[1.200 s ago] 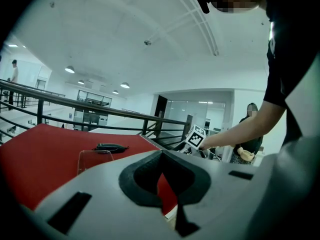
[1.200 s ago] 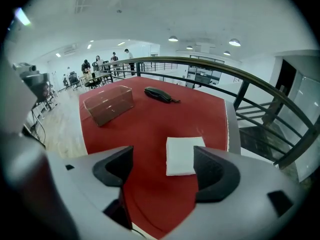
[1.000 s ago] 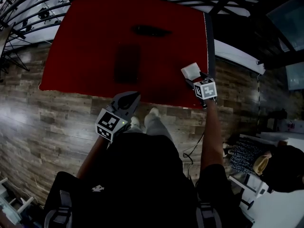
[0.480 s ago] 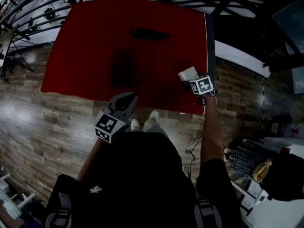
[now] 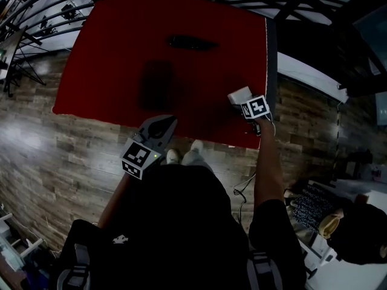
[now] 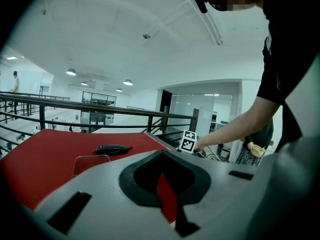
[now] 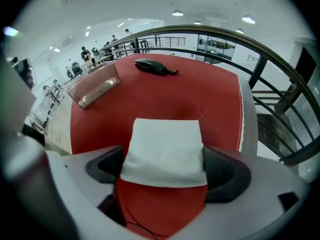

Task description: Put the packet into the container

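Observation:
A white packet (image 7: 165, 149) lies flat near the right edge of the red table (image 5: 109, 53); it also shows in the head view (image 5: 239, 94). My right gripper (image 7: 162, 165) points steeply down over it, its jaws standing either side of the packet's near end. Those jaws have just been opening, with the packet between them and not squeezed. A clear container (image 7: 95, 86) stands empty farther in on the table, seen dimly in the head view (image 5: 158, 84). My left gripper (image 5: 165, 122) hangs shut off the table's near edge, holding nothing.
A black pouch-like object (image 7: 152, 66) lies beyond the container, at the far side of the table. A dark railing (image 7: 260, 59) runs behind and to the right of the table. Wood floor (image 5: 54, 150) surrounds it. A person (image 5: 354, 228) sits at the lower right.
My right gripper has sunk closer to the white packet, and its marker cube now sits nearer the packet. The left gripper has hardly shifted.

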Demonstrator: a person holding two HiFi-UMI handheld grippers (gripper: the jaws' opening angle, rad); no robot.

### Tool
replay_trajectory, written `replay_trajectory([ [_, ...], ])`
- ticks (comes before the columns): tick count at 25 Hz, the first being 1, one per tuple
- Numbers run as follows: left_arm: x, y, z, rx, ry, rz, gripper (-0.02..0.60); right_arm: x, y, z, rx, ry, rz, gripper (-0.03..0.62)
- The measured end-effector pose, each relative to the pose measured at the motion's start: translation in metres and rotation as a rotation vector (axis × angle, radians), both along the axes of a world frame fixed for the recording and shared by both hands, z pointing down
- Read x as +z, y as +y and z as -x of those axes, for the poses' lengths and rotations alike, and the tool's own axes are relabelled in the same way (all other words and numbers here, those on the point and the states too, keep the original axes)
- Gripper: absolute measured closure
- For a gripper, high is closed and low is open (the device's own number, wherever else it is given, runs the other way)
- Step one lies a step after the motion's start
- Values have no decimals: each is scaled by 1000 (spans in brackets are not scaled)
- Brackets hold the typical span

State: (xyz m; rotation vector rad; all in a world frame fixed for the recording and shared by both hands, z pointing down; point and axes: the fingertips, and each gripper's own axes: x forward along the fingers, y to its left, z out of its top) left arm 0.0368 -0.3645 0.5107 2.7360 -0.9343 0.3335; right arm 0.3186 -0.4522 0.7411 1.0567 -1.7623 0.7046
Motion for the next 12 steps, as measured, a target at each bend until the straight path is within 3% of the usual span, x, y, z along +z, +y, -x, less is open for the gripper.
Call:
replay_trajectory([
  [6, -1, -4, 1, -11, 5, -5, 577, -1, 3, 1, -41, 50, 18, 125],
  [12, 0, 0, 1, -9, 8, -10, 577, -9, 8, 12, -90, 37, -8, 155],
])
